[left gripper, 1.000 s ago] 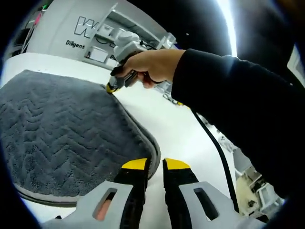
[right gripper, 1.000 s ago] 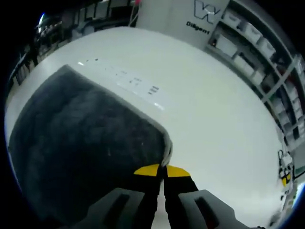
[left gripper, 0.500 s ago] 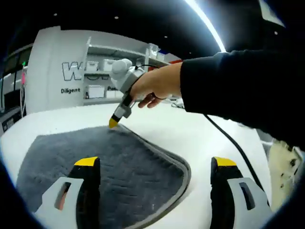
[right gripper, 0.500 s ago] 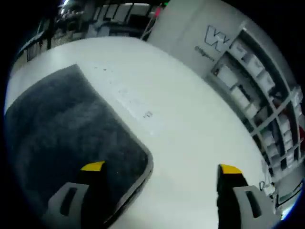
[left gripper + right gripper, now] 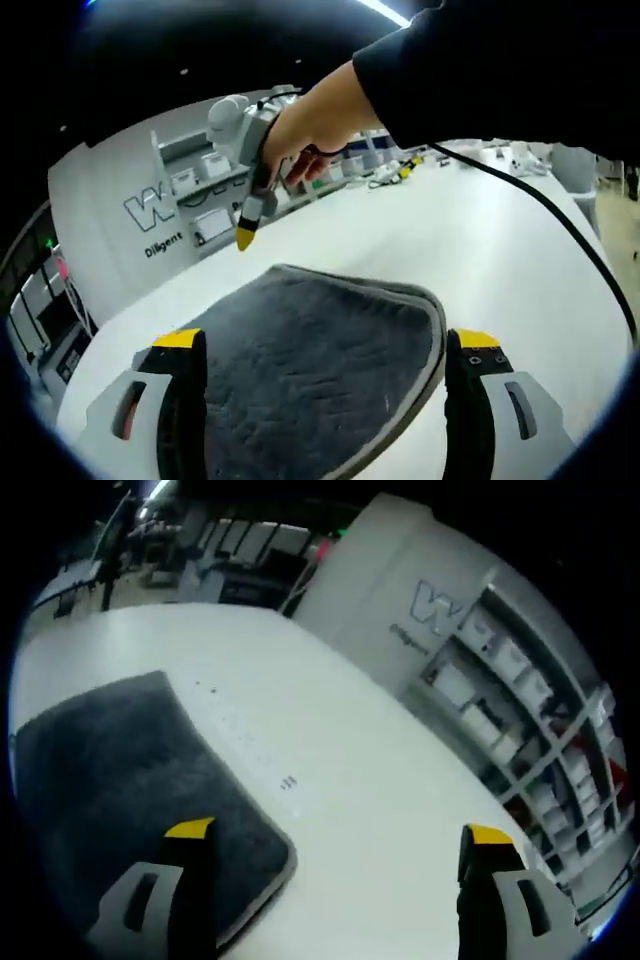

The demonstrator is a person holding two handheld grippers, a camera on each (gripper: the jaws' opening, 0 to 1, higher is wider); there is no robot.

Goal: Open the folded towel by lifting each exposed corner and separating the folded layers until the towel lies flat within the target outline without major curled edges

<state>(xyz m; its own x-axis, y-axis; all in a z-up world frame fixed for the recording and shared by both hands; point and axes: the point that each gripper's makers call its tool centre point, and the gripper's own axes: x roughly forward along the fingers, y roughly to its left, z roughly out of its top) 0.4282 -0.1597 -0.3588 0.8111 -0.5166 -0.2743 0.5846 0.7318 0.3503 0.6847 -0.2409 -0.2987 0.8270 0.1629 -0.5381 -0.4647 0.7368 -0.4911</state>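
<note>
A dark grey towel [image 5: 300, 320] with a herringbone weave and a paler hem lies spread on the white table [image 5: 500, 250]. My left gripper [image 5: 326, 345] hovers above its near rounded corner, open, with nothing between the yellow-tipped fingers [image 5: 180, 340]. Beyond the towel's far edge a hand [image 5: 310, 130] holds the right gripper [image 5: 245, 215] raised off the cloth. In the right gripper view the towel [image 5: 110, 770] lies at the lower left, and my right gripper [image 5: 338, 832] stands open above its corner and the bare table [image 5: 330, 730].
A black cable [image 5: 540, 200] runs from the hand across the table. Small printed marks [image 5: 288, 782] sit on the table beside the towel's edge. Shelving with bins [image 5: 520, 690] and a white lettered wall [image 5: 170, 210] stand behind the table.
One second ago both grippers were shut at the towel's hem; both have since let go and opened wide. Both have lifted off the cloth, which stays flat.
</note>
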